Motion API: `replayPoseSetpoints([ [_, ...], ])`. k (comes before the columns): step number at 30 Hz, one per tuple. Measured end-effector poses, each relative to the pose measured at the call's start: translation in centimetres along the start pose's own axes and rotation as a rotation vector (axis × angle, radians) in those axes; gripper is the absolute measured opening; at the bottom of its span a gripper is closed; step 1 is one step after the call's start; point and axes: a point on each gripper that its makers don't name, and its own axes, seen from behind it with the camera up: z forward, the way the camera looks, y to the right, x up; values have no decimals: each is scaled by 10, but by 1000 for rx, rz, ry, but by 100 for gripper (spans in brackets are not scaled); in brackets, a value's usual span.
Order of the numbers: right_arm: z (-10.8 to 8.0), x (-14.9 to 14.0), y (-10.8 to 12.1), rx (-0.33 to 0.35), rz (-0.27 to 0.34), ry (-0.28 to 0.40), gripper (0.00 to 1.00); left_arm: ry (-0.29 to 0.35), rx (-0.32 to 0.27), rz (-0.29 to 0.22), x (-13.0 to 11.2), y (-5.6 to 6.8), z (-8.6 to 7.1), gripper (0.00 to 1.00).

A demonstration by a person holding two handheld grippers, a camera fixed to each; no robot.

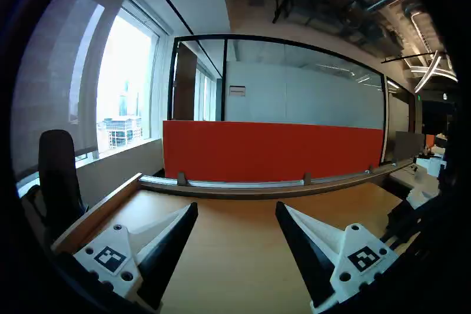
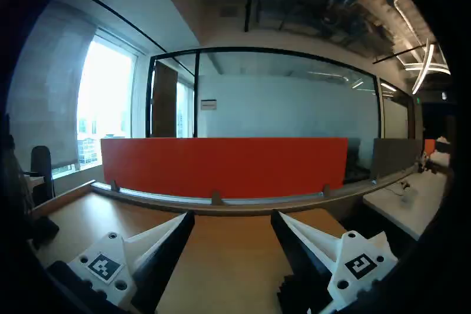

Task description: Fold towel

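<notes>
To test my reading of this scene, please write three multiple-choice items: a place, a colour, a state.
1. Where is the divider panel? A at the far edge of the desk B on the ceiling C under the desk
2. Its colour? A blue B orange-red C green
3. The left gripper and right gripper are? A both shut B one shut C both open
1 A: it rises behind the desk. 2 B: plainly orange-red. 3 C: bare desk shows in each wide gap.

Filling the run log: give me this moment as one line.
left tongs open | right tongs open | nothing held | both over wooden desk | orange divider ahead
</notes>
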Motion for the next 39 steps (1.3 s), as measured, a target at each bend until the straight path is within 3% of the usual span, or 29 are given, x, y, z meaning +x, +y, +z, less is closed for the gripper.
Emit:
replayPoseSetpoints([
  [12, -7, 3, -11, -12, 17, 19, 100, 7, -4, 18, -15, -3, -4, 98],
  [21, -12, -19, -20, -25, 8, 13, 100, 33, 12, 60, -52, -5, -5, 98],
  [39, -23, -35, -40, -10, 20, 22, 100, 95, 40, 20, -114, -18, -4, 98],
])
